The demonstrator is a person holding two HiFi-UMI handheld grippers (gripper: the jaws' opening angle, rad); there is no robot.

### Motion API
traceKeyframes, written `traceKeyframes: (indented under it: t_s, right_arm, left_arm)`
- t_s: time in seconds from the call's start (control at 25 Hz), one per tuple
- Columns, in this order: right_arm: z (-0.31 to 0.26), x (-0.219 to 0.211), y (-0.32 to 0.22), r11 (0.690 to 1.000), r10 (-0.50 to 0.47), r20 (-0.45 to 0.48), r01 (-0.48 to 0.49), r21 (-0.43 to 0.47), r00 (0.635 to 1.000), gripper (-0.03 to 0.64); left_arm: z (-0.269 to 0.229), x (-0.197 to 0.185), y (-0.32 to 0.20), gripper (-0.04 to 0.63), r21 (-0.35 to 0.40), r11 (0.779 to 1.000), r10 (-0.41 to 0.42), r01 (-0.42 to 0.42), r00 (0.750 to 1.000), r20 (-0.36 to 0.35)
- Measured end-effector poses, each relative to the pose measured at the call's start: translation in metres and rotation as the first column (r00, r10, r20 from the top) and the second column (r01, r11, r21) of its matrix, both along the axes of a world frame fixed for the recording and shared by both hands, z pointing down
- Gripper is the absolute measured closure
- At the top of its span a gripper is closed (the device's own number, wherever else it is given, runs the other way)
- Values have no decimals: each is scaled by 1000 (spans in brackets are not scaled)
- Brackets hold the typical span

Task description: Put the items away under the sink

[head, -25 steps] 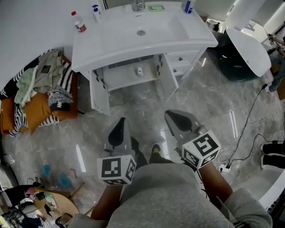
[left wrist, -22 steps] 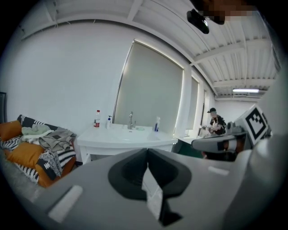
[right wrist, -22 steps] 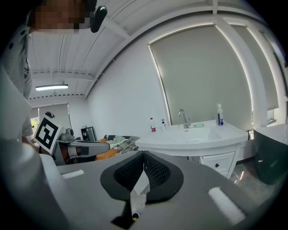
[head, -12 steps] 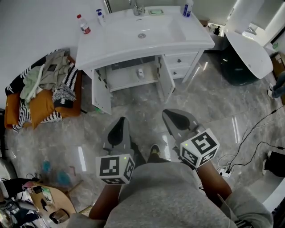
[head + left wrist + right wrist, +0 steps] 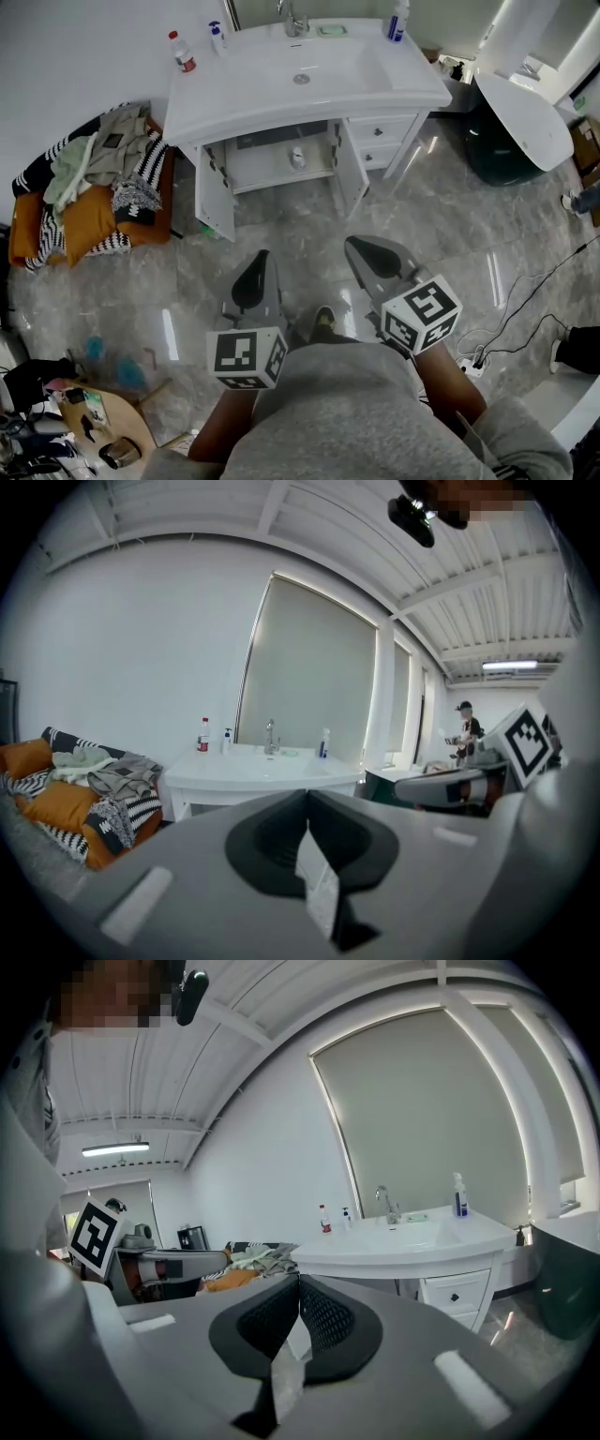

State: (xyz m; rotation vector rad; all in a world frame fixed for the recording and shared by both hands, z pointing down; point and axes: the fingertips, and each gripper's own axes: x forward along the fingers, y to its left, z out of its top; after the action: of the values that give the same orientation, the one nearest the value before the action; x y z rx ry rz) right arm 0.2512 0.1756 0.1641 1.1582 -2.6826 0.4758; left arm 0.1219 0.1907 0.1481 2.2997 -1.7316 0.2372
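Across the grey marble floor [image 5: 281, 225], well apart from both claws: white sink cabinet [image 5: 412, 89], both doors of the cupboard below the basin standing open.

On its top, around the basin: clear bottle with red cap [image 5: 181, 52]; small white pump bottle [image 5: 217, 37]; green soap dish [image 5: 329, 30]; white bottle with blue label [image 5: 398, 21]. All four are outside the cupboard.

On the shelf under the sink [image 5: 267, 171]: one small pale object [image 5: 297, 158], too small to identify.

Left claw [image 5: 255, 272]: jaws together, nothing held.

Right claw [image 5: 373, 255]: jaws together, nothing held.

Both are low in front of the person, pointing toward the cabinet.

Assessment: at most one item lies where the task wants it. The four on top appear left to stow, if they count among the items. The cupboard is open and ready to receive them.
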Motion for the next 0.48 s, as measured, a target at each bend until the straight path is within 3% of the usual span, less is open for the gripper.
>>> traceKeyframes:
  t_s: [0.48]
  right_arm:
    - [-5,-5,1,999,28,5,-28,21,1000,614]
  left_arm:
    - [2,-11,3,584,12,1000,-1,1,1000,-14]
